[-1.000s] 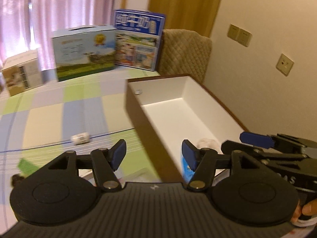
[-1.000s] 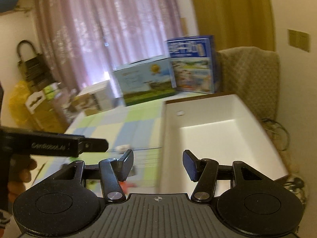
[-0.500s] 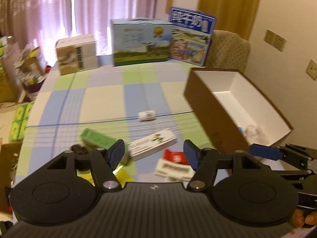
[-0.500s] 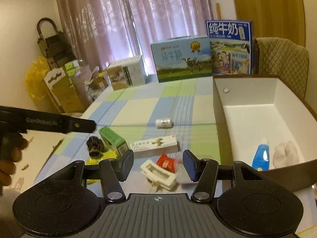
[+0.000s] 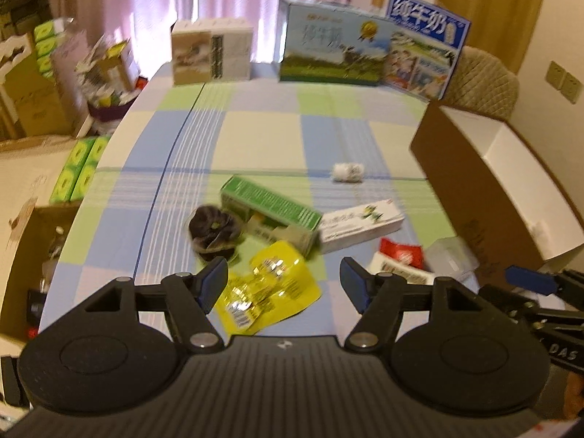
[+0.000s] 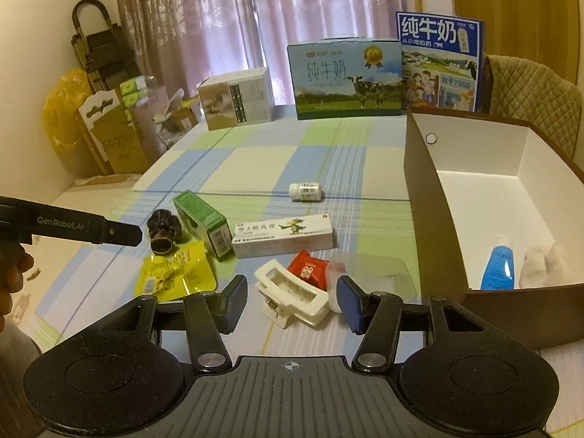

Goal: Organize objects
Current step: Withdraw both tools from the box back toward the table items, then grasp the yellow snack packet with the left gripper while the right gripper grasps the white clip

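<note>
My left gripper [image 5: 284, 284] is open and empty above a yellow foil packet [image 5: 270, 290]. Beyond it lie a dark scrunchie [image 5: 213, 231], a green box [image 5: 272, 211], a white ointment box [image 5: 361, 224] and a small white bottle [image 5: 347, 172]. My right gripper [image 6: 291, 303] is open and empty just above a white hair claw [image 6: 292, 297], with a red packet [image 6: 308, 268] and a clear plastic case [image 6: 376, 273] close by. The brown open box [image 6: 419, 197] at the right holds a blue bottle [image 6: 498, 268] and a white cloth [image 6: 544, 264].
Milk cartons [image 6: 346, 78] and a beige carton [image 6: 237, 98] stand at the table's far edge. A quilted chair [image 6: 533, 84] is behind the brown box. Cardboard boxes and bags [image 6: 109, 131] crowd the floor at the left.
Both grippers have pulled back from the brown box and swung left, towards the loose items on the table. Both stay open and empty.
</note>
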{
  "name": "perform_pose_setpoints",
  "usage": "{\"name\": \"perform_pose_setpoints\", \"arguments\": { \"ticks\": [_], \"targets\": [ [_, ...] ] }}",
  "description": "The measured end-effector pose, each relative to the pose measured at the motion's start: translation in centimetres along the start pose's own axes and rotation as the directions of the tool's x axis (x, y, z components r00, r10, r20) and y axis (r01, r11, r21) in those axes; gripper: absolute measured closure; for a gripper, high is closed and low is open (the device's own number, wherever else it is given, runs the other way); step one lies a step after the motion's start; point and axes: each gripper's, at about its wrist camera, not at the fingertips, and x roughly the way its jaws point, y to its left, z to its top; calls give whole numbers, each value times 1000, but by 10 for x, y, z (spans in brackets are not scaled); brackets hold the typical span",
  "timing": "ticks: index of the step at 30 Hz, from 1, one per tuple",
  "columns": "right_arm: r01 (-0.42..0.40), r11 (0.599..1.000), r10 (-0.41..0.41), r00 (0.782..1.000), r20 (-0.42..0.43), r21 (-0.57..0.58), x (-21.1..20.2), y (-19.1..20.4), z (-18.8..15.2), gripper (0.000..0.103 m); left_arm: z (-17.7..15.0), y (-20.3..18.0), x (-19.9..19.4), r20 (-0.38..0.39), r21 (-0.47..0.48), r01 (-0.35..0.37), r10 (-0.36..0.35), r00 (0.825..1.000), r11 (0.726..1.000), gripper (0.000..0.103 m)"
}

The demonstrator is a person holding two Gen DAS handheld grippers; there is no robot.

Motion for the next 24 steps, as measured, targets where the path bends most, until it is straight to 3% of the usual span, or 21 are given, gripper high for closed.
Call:
{"name": "perform_pose_setpoints", "arguments": {
  "ticks": [13, 24],
  "targets": [
    [-103, 973, 82, 991, -110, -206, 63, 9, 3, 51, -18, 24, 42, -90, -52, -62, 57, 994, 997, 38],
    [-125, 929, 68, 983, -173, -348, 113, 9, -2, 51, -17, 36, 60, -123, -82, -72, 61, 991, 994, 37]
  ]
}}
